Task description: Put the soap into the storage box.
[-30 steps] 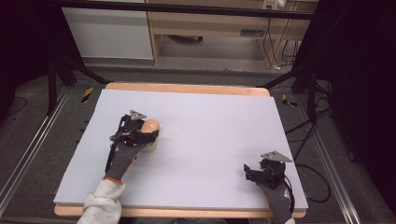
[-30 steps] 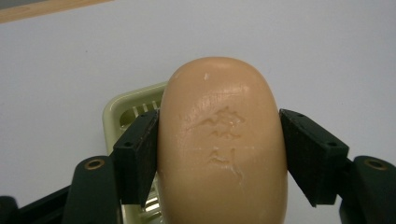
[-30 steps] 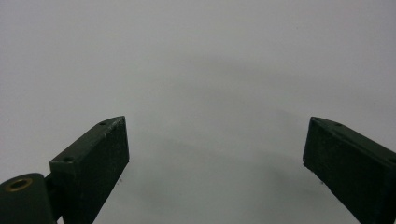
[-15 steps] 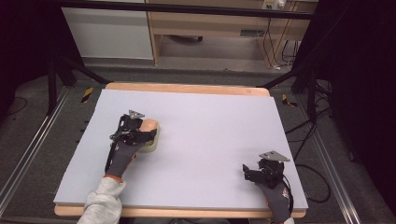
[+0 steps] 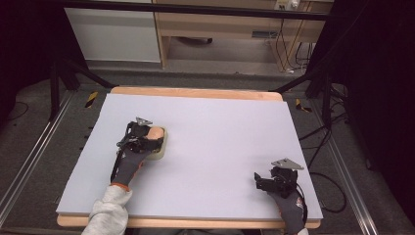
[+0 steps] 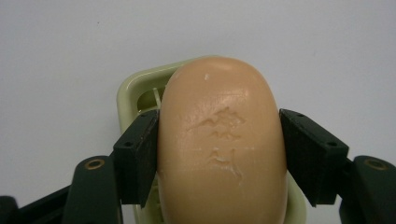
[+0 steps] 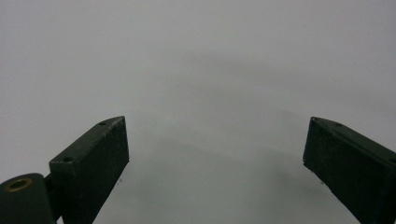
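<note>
**Two grippers, one bar of soap: the left-hand grasp over the dish**

Two handheld grippers lie before us on the pale grey tabletop (image 5: 220, 142). We see the left gripper (image 5: 152, 139) toward the left-centre of the board in the high view, its jaws pressed against the two long sides of a peach-coloured soap bar (image 6: 222, 140). In the left gripper view we find both black pads flush with the bar, whose upper face carries an embossed mark. Beneath the bar sits a pale green soap dish (image 6: 135, 88); we see its rounded rim and a slotted corner showing past the bar's far left end. We cannot tell whether the bar rests in the dish or is held just above it.

We place the right gripper (image 5: 266, 180) near the tabletop's front right corner, well apart from the soap. In the right gripper view its jaws stand wide, with bare surface between them and nothing held.
</note>
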A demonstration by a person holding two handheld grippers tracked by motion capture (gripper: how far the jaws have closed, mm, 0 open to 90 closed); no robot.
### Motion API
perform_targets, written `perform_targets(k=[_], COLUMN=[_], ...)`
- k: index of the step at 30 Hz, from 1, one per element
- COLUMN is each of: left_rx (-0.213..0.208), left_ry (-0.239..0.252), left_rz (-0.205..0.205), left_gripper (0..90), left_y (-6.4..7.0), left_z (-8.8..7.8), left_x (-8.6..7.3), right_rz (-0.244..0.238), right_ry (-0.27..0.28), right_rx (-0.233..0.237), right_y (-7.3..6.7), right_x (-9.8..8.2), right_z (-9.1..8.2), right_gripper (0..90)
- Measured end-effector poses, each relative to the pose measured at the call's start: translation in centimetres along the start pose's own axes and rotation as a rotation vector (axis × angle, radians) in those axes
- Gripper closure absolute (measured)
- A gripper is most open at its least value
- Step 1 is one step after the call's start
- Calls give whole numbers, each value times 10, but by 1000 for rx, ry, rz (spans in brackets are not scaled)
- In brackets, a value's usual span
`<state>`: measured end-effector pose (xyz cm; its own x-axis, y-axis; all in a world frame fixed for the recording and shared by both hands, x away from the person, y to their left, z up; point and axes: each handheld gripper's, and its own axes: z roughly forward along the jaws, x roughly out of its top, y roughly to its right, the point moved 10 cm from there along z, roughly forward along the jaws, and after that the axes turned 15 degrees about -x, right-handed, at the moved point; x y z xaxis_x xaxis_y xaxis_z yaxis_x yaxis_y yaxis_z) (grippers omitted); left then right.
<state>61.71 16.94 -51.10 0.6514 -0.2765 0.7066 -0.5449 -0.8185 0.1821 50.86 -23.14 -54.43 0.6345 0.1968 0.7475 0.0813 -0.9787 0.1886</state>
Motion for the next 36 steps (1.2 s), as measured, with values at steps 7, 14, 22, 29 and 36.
perform_targets(k=[7, 14, 22, 29, 36], left_rx=[-1, -2, 6, 8, 4], left_ry=[-10, -8, -13, -18, -17], left_rz=[-4, -10, -18, -24, -25], left_gripper=[317, 317, 316, 315, 314], left_y=[-2, -3, -5, -7, -7], left_z=[3, 5, 7, 8, 8], left_x=[-3, -3, -5, -7, -7], right_rz=[0, -1, 0, -1, -1], right_ry=[-2, 1, -1, -2, -5], right_rx=[1, 3, 0, 2, 1], right_y=[0, 0, 0, -1, -1], right_x=[0, 0, 0, 0, -1], right_z=[0, 0, 0, 0, 0], right_gripper=[72, 71, 71, 70, 70])
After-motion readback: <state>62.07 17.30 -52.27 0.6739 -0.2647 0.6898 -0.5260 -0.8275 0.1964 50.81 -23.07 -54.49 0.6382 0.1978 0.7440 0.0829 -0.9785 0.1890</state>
